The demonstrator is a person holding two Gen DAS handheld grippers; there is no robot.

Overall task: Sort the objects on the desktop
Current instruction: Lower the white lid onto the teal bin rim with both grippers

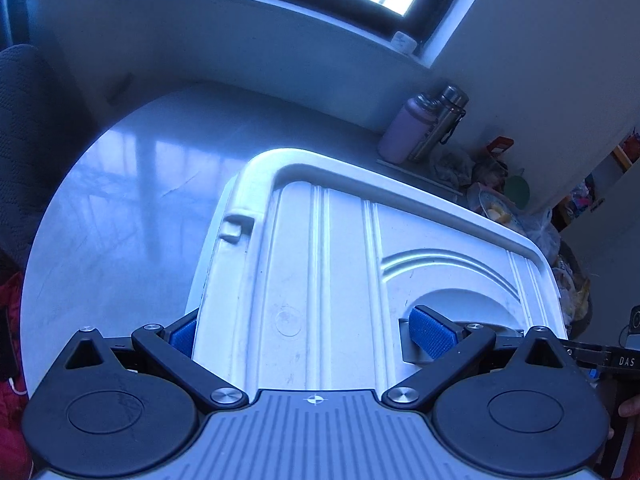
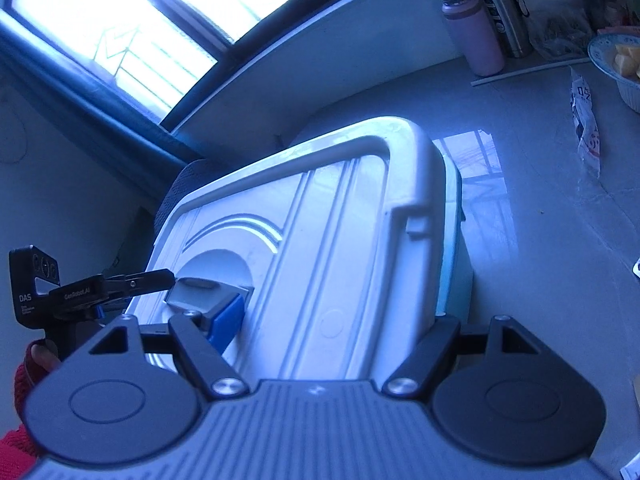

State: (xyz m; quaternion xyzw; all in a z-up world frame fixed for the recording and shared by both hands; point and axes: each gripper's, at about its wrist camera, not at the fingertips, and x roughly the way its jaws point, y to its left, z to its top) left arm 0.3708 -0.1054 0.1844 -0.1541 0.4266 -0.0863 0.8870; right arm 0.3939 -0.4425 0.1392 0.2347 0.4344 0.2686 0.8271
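A white storage box with a ribbed lid (image 1: 320, 260) and a teal body (image 2: 452, 240) stands on the pale round table (image 1: 120, 200). My left gripper (image 1: 308, 332) spans the lid's left half. One blue pad (image 1: 184, 336) lies against the outer end. The other pad (image 1: 432, 332) sits in the grey handle recess at the lid's middle. My right gripper (image 2: 336, 326) spans the other half, with its blue pad (image 2: 228, 324) in the same recess and its far finger (image 2: 444, 332) against the box's right end. Both grippers are shut on the box.
A pink bottle (image 2: 472, 32) and a steel flask (image 2: 500, 8) stand at the table's back by the wall. A bowl of food (image 2: 616, 60) and a printed packet (image 2: 586, 120) lie to the right. A dark chair back (image 1: 20, 120) stands at the left. A red sleeve (image 2: 24, 380) shows.
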